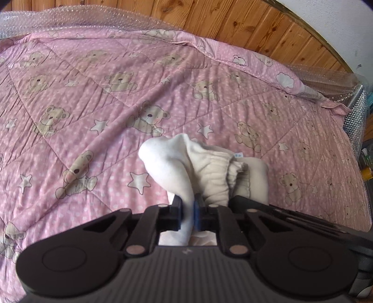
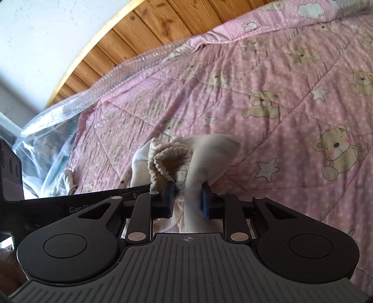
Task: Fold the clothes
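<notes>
The left gripper is clamped on one side of a cream garment. The right gripper is clamped on the other side, next to the elastic waistband. The garment hangs bunched between the two grippers, above the near edge of the quilt, probably to spread it before folding. I count one garment and two grippers.

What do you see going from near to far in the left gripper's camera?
left gripper pinching the cream garment → pink teddy-bear quilt → bubble wrap at the quilt's far edge → wooden wall panelling
</notes>
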Available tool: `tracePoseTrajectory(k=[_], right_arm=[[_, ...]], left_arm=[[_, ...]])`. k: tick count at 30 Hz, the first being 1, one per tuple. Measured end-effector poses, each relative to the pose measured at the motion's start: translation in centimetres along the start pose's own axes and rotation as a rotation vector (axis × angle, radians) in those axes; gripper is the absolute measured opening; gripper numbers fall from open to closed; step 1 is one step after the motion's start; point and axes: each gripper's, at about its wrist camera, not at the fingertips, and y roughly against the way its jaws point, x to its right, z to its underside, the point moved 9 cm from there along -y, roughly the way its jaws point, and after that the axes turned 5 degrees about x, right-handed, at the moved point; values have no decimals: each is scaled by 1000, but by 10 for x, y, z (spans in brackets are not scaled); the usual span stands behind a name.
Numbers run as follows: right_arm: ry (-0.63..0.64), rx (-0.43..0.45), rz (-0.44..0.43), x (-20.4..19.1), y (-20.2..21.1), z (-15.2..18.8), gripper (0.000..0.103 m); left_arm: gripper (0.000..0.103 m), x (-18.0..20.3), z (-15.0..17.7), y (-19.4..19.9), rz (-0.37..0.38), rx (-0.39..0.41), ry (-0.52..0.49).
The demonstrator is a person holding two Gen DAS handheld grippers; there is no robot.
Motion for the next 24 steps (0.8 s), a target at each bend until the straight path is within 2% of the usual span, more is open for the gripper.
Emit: tracePoseTrajectory(k=[4, 5, 7, 9, 10, 16, 18, 20, 22, 23, 24], right_arm=[[-4, -20, 66, 6, -2, 9, 22], [-9, -30, 83, 11, -5, 12, 23], [-32, -35, 112, 24, -6, 16, 34], [-68, -33, 128, 36, -6, 16, 42], [-82, -25, 130, 40, -4, 15, 43], [-160, 25, 119, 52, 7, 4, 52], [-193, 32, 81, 49, 7, 2, 61], [-210, 22, 39, 43, 3, 1, 63], [-192, -6, 33, 40, -7, 7, 66], [-180, -21, 34, 39, -12, 10, 66], [-168, -36, 35, 37, -17, 13, 54]], left_arm=[[11, -8, 6, -3, 32, -21, 14], [18, -11, 7, -5, 40, -27, 29], [30, -19, 8, -4, 62, -9, 73], [49, -24, 6, 0, 59, 10, 87], [53, -27, 5, 2, 56, 20, 92], [56, -38, 0, 11, 69, 47, 154], [65, -42, -1, 13, 88, 55, 198], [66, -46, 1, 6, 100, 38, 247], [65, -45, 6, -9, 124, 0, 284], [60, -43, 10, -17, 146, -21, 297], [43, -41, 13, -24, 155, -40, 307]])
